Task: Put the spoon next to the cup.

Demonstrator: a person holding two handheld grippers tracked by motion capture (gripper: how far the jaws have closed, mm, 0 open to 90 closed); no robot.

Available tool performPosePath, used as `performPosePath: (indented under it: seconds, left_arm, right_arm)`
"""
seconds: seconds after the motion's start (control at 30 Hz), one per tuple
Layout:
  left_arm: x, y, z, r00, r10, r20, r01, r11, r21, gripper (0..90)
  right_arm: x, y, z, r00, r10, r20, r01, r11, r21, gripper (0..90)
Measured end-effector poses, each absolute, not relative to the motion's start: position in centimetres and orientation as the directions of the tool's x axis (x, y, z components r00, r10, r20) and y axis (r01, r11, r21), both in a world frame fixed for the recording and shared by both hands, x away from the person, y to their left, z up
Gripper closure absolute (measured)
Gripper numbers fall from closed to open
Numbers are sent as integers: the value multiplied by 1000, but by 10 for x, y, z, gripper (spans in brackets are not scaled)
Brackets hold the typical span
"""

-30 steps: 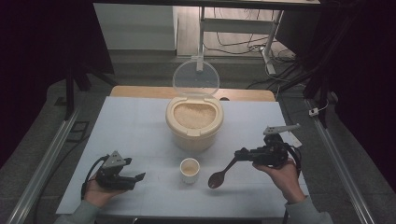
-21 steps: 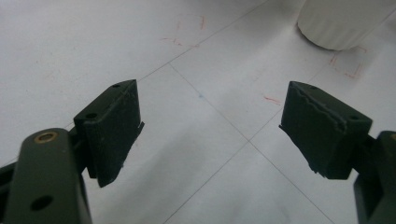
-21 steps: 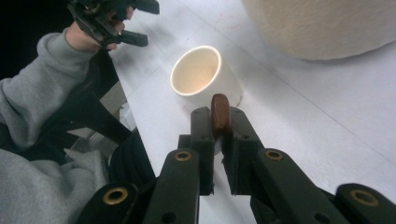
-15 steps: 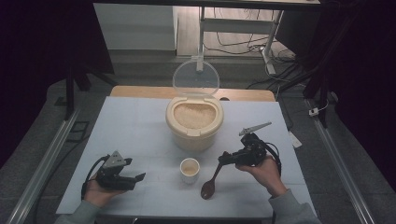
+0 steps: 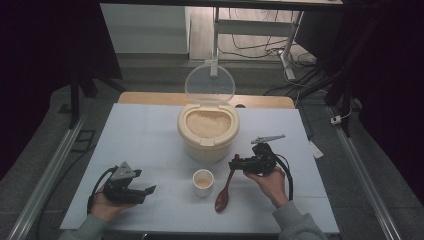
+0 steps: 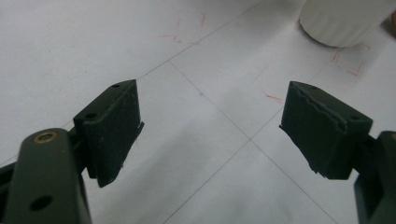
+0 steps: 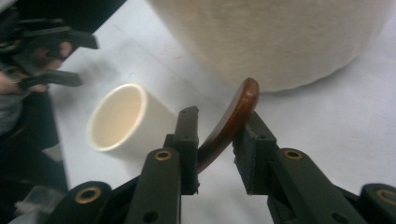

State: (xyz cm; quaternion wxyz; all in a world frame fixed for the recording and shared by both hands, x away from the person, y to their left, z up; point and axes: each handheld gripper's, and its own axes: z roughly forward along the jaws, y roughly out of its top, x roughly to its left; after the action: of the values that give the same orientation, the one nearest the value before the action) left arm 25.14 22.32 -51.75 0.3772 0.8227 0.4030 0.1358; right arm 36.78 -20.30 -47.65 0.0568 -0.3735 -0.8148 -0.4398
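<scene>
Wooden spoon (image 5: 224,189) lowered since a second ago from above the surface (image 5: 150,140) to rest bowl-down just right of the small cup (image 5: 203,182), near the open rice container (image 5: 208,131). Right hand-held gripper (image 7: 215,140) just been opening, handle loose between its jaws: probably a release after scooping. Left hand-held gripper (image 6: 210,126) wide open, empty, unmoved.

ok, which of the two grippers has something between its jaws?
The right gripper: the wooden spoon has its handle between the jaws, which have just been opening, bowl on the table. The left gripper has wide-open jaws with nothing between them.
</scene>
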Motion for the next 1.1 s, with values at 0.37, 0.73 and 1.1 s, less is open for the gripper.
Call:
performPosePath:
  seconds: [0.37, 0.73, 1.1]
  left_arm:
    - [251, 223, -518, 638, 765, -81, 563, -393, 727, 194]
    - [252, 223, -519, 640, 764, -83, 564, -394, 725, 194]
    - [251, 222, -519, 642, 763, -81, 563, -397, 725, 194]
  right_arm:
    - [373, -194, -502, -703, 616, 356, 644, 339, 685, 615]
    - [374, -186, -518, -682, 684, 258, 640, 388, 663, 501]
    - [373, -183, -520, -665, 726, 172, 620, 409, 669, 387]
